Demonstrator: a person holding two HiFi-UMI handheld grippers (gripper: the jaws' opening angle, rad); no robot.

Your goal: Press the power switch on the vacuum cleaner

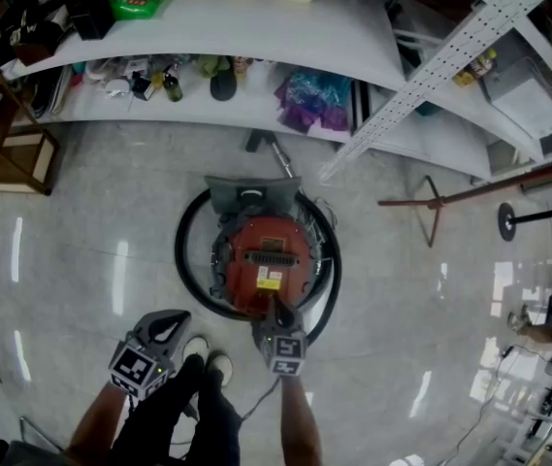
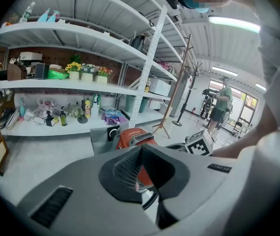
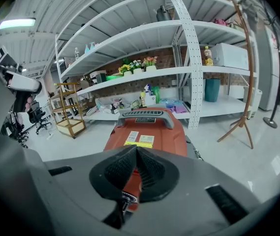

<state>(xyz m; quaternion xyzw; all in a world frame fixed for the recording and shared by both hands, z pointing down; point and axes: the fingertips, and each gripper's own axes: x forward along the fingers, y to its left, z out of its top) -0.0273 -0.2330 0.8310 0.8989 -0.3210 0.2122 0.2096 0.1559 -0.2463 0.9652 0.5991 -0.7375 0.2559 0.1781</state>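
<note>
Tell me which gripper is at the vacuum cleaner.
The right gripper: its shut jaws point at the near edge of the red vacuum cleaner. The left gripper hangs off to the side, over the floor.

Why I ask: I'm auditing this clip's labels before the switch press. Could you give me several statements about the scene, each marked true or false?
1. The red canister vacuum cleaner stands on the glossy floor in front of the white shelves. True.
2. The black hose lies stretched out straight, away from the vacuum cleaner. False: it curls in a ring around the vacuum cleaner.
3. The right gripper is at the vacuum cleaner's near end with its jaws together. True.
4. The left gripper is clamped on the vacuum cleaner's handle. False: its jaws are together on nothing, and it is held off to the left of the vacuum cleaner.
</note>
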